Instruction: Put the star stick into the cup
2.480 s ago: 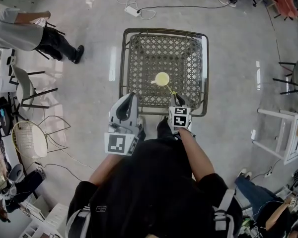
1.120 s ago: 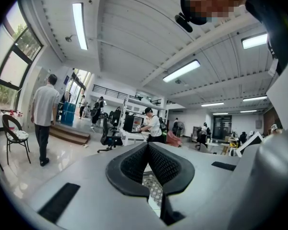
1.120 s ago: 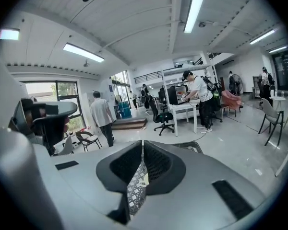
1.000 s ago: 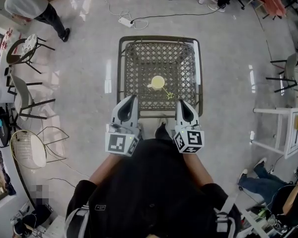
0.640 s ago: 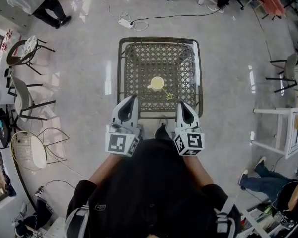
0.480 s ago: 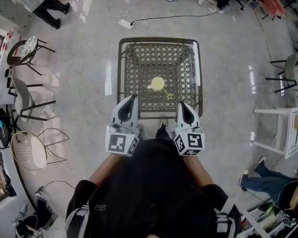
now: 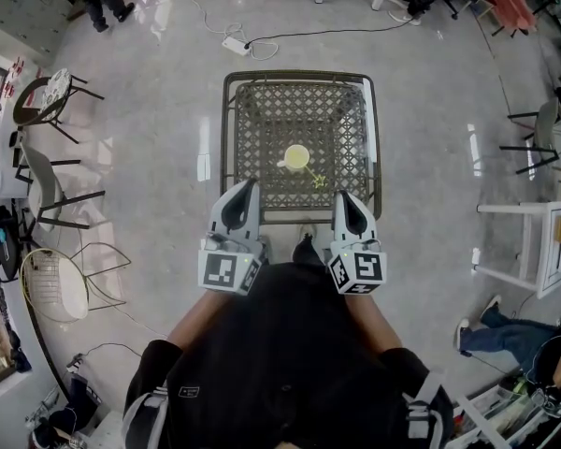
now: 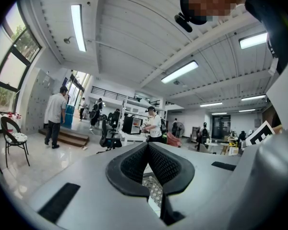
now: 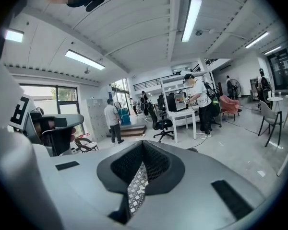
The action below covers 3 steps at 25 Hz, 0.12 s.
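A yellow cup (image 7: 297, 157) stands near the middle of the dark lattice table (image 7: 262, 110). The thin star stick (image 7: 319, 181) slants out of the cup toward the near right, its yellow star end over the tabletop. Both grippers hover at the table's near edge, apart from the cup and stick. My left gripper (image 7: 251, 184) is shut and empty, as is my right gripper (image 7: 339, 196). In the left gripper view the pads (image 8: 134, 163) meet at the tip. The pads (image 9: 156, 163) in the right gripper view do the same, and both views face the room, not the cup.
The table stands on a glossy floor. A white power strip (image 7: 236, 42) with cables lies beyond it. Chairs (image 7: 51, 181) stand at the left, a white shelf (image 7: 542, 251) at the right. People (image 8: 54, 116) stand and walk farther off in the room.
The right gripper, shut near the stick by the cup 2.5 s ago, has drawn back to the table's near edge. The stick stays leaning in the cup. A person at upper left walked away.
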Motion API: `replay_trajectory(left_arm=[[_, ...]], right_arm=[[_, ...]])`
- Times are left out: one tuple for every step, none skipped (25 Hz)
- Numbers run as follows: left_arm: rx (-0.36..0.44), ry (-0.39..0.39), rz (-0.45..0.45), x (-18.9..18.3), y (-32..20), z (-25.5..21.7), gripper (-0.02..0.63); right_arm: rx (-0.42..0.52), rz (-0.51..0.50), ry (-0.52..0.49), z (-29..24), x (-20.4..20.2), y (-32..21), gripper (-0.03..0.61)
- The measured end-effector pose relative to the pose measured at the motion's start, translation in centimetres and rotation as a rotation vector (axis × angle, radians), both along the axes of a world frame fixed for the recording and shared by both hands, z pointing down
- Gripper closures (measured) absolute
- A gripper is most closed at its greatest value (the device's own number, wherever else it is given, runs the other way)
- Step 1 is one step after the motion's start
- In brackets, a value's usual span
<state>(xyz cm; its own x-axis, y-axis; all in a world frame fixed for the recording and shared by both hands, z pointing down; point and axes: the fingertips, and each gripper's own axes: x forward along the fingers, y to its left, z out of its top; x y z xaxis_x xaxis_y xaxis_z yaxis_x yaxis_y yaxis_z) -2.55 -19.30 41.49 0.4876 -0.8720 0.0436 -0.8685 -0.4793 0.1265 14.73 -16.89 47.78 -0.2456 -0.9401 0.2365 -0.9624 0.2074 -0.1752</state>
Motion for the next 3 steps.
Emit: replay_trajectory(left_arm=[[0.001, 0.001, 0.001, -0.04, -0.02, -0.05, 0.598], [0.001, 0.001, 0.001, -0.08, -0.04, -0.09, 0.598], [0.001, 0.001, 0.002, -0.13, -0.06, -0.12, 0.598]], right_arm=[[0.001, 0.001, 0.000, -0.06, 0.00, -0.03, 0.568], [0.001, 0.003, 0.001, -0.11, -0.02, -0.07, 0.568], [0.002, 0.004, 0.002, -0.16, -0.03, -0.12, 0.568]])
